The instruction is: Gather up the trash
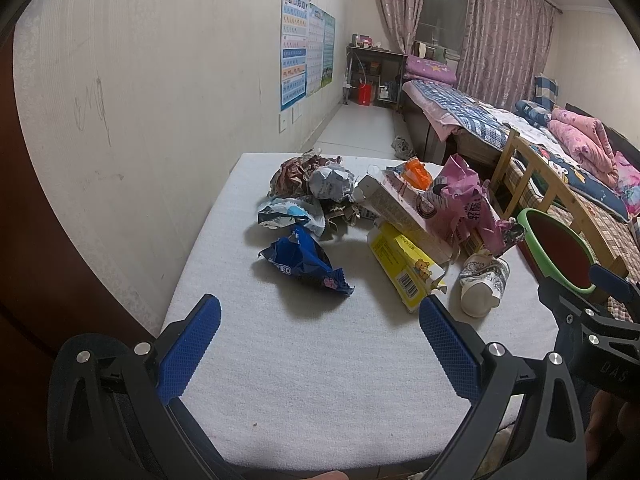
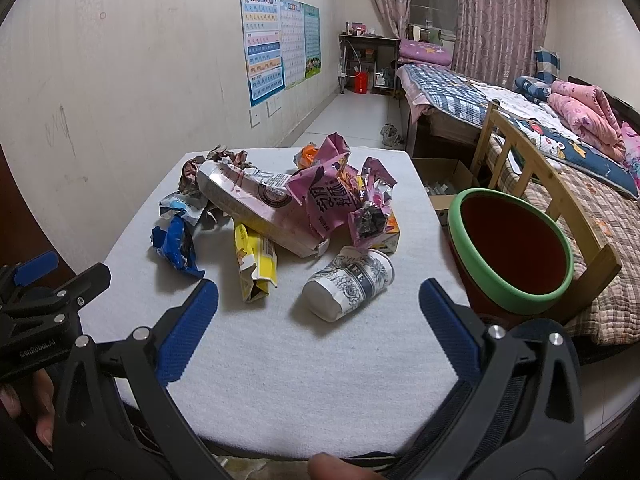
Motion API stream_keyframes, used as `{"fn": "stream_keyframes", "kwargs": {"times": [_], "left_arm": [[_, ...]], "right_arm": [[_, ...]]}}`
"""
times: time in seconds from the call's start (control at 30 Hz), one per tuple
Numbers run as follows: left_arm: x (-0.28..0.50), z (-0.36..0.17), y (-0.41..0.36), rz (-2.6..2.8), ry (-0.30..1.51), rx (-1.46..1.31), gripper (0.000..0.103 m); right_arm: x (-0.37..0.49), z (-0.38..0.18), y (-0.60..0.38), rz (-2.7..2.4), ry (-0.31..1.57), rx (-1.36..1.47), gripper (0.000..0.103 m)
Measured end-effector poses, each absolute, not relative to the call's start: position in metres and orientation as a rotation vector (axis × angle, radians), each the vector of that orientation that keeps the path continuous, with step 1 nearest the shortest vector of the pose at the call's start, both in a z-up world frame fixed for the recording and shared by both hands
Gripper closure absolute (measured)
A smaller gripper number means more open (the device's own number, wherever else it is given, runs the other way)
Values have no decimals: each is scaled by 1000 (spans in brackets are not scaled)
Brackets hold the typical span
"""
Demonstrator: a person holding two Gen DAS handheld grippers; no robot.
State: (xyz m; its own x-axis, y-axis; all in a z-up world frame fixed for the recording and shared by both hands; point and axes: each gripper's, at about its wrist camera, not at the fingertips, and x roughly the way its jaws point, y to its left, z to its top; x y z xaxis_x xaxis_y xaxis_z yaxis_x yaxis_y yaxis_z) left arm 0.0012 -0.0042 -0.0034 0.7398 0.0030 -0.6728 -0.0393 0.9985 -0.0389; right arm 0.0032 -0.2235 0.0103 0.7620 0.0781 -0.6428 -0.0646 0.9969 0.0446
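Note:
A heap of trash lies on the white table: a blue Oreo wrapper, a yellow carton, a long pinkish box, a pink bag and a tipped paper cup. My left gripper stands open over the bare near part of the table, short of the Oreo wrapper. Equally open, my right gripper hovers just short of the paper cup. Neither holds anything.
A red bin with a green rim stands off the table's right side, beside a wooden chair. Beds with bedding fill the right of the room. A papered wall with posters runs along the left.

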Motion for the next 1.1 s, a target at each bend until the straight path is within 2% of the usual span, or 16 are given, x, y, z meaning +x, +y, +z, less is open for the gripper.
{"fn": "stream_keyframes", "kwargs": {"times": [1.1], "left_arm": [[2, -11, -2, 24, 745, -57, 8]], "right_arm": [[4, 6, -223, 78, 711, 19, 4]]}}
